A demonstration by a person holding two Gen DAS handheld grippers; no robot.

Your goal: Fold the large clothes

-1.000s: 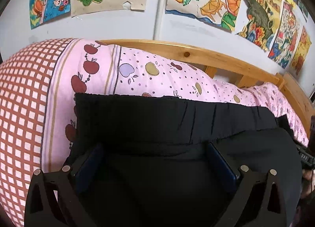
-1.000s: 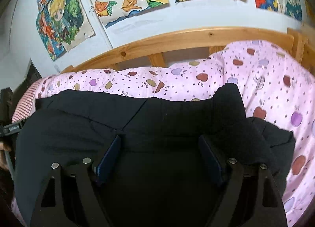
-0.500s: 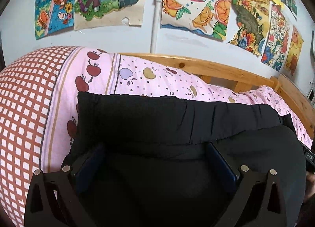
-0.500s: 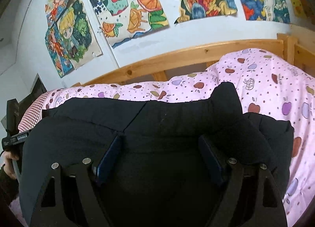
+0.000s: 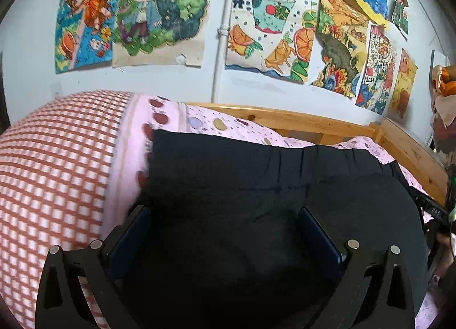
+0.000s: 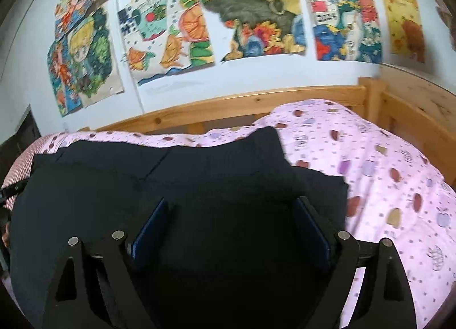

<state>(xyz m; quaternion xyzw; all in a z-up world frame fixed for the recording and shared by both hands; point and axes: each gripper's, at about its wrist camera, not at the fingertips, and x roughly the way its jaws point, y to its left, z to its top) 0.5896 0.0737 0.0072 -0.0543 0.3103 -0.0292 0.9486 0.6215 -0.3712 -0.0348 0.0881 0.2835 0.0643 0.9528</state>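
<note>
While the black garment is lying folded across the pink apple-print bedsheet, the right gripper is spreading its jaws over the cloth, its pads clear of the fabric, and the left gripper is hanging released, wide apart, above it.

Garment: plain black. Bedsheet: pink, printed with red, purple and tan apples and small dots. Pillow, left of the garment: red-and-white check. Bed frame: light natural wood. Fingers: dark blue pads on black frames
</note>
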